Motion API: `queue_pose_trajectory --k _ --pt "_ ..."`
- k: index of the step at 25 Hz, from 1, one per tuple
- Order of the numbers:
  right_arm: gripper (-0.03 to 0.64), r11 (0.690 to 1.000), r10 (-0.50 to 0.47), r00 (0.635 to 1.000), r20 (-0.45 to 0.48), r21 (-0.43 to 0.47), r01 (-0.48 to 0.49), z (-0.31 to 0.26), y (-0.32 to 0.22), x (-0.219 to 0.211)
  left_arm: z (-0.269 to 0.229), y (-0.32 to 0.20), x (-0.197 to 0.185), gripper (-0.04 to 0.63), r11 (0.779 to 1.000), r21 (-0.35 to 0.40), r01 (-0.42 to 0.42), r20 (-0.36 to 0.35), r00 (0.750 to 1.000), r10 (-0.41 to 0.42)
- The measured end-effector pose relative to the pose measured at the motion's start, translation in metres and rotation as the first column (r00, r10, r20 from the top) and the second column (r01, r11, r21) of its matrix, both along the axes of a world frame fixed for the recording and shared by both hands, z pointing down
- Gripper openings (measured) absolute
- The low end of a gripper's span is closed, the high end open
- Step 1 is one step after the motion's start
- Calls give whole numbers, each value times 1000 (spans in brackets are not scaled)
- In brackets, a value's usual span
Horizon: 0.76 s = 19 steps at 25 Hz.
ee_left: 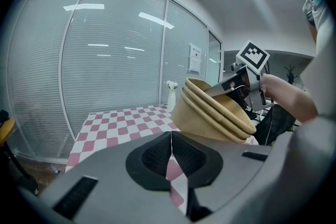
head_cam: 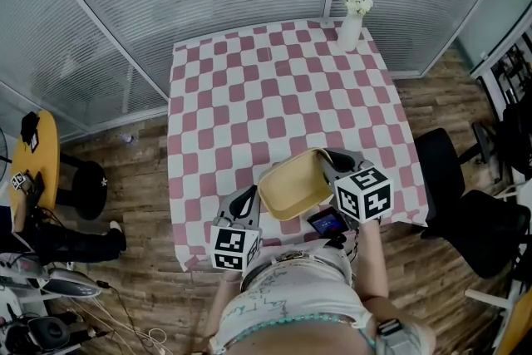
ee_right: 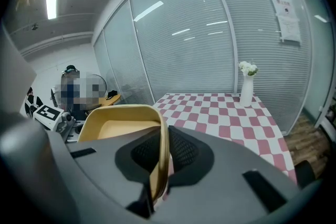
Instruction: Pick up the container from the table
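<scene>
The container (head_cam: 293, 183) is tan; the tablecloth (head_cam: 274, 96) is pink-and-white checked.

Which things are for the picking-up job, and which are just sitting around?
For the job:
- container
- right gripper, clamped on its rim
- checked table

Just about:
- left gripper, shut, holding nothing
- flower vase
- black chair
</scene>
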State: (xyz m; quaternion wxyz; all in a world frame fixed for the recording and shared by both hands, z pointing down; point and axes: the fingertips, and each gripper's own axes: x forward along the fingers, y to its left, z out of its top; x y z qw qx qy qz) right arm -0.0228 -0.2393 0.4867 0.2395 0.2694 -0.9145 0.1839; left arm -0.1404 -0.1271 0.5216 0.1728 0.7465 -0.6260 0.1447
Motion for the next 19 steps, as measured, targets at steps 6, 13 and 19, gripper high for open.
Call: queue_pose_trajectory --k 6,13,19 --pt "11 1000 1 1000 5 -3 -1 0 -2 0 4 -1 0 17 1000 -9 -4 -2 1000 4" --pt "11 1000 8 1000 8 -3 -8 -1 -4 1 5 -1 0 17 1000 -18 -11 0 1000 11" --pt "9 1000 1 1000 5 6 -1 -1 -7 0 8 -5 2 17 999 -22 -23 1 1000 23"
